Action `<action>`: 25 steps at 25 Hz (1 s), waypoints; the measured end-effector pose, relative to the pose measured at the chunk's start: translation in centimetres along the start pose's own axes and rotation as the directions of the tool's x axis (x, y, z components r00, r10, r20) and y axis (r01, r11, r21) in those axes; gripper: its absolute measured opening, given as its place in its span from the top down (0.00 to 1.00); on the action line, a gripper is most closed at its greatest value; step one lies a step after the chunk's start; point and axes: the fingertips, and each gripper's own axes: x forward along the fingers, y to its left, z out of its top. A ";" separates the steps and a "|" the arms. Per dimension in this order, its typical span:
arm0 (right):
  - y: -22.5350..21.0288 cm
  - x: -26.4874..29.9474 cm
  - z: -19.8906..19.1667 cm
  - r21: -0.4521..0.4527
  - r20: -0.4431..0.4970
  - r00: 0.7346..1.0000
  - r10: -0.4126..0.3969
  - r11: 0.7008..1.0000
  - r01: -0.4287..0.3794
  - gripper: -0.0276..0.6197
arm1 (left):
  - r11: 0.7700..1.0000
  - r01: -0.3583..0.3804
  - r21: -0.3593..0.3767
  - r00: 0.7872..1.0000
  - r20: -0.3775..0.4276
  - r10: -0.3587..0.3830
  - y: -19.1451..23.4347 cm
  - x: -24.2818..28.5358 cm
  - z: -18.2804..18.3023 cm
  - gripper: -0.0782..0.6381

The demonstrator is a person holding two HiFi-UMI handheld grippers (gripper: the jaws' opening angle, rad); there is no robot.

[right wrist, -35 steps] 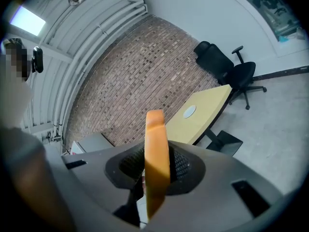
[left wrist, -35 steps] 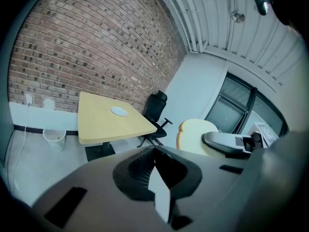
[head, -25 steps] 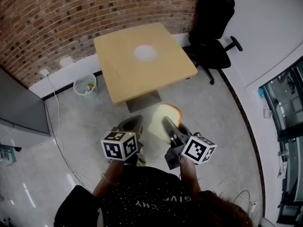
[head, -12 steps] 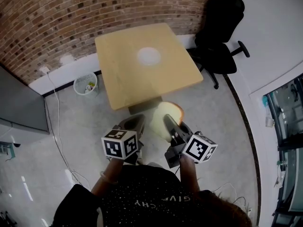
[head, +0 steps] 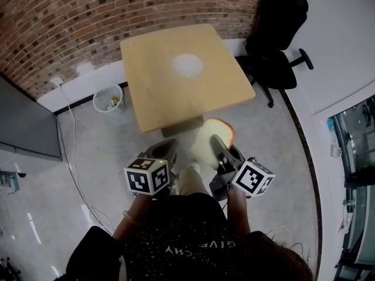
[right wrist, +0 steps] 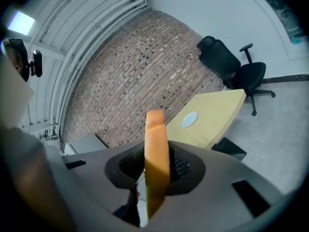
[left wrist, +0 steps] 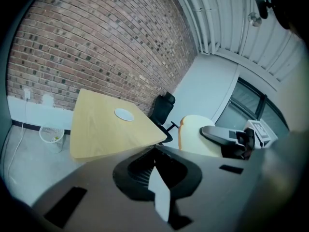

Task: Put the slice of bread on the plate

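**Two grippers short of the table, bread in the right one**

Head view: a square wooden table [head: 158, 92] stands at 12 o'clock against a brick wall [head: 88, 16]. A small white plate [head: 187, 65] lies on its top, toward the far side, with nothing on it. A black office chair [head: 275, 34] sits at 2 o'clock off the table's right corner, and a mesh wastebasket [head: 108, 98] stands at 10 o'clock by the wall. Both tools are held over the grey floor on the near side of the table. The right gripper [head: 223, 146] pinches the slice of bread [head: 210, 138] on edge, just off the table's near edge and well apart from the plate. The left gripper [head: 163, 152] is at 7 o'clock from the bread, beside it and not touching.

Left gripper view: its jaws are pressed together at the tips and hold nothing. The table and plate lie at 10 o'clock. The bread, with one dark finger of the right gripper across its pale face, shows at 3 o'clock.

Right gripper view: the slice stands upright between the jaws, its brown crust edge facing the camera and both pads closed against its faces. The plate shows at 1 o'clock beyond the crust, and the chair at 2 o'clock.
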 end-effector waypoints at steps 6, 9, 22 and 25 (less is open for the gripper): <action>-0.1 0.5 0.3 -0.012 -0.009 1.000 -0.015 1.000 0.015 0.81 | 1.000 -0.006 -0.006 1.000 0.011 0.006 0.5 0.7 0.9 0.88; -0.3 1.0 1.1 -0.008 -0.002 1.000 0.000 1.000 0.000 0.81 | 1.000 -0.009 -0.002 1.000 0.015 0.009 0.5 1.4 1.4 0.88; -2.7 7.3 4.4 -0.003 -0.057 0.998 0.013 1.000 -0.014 0.81 | 0.999 -0.044 -0.027 0.998 0.032 0.044 3.5 6.0 5.2 0.88; -3.7 9.3 5.7 0.000 -0.072 0.997 0.018 1.000 -0.018 0.81 | 0.998 -0.059 -0.035 0.998 0.037 0.060 4.5 7.6 6.6 0.88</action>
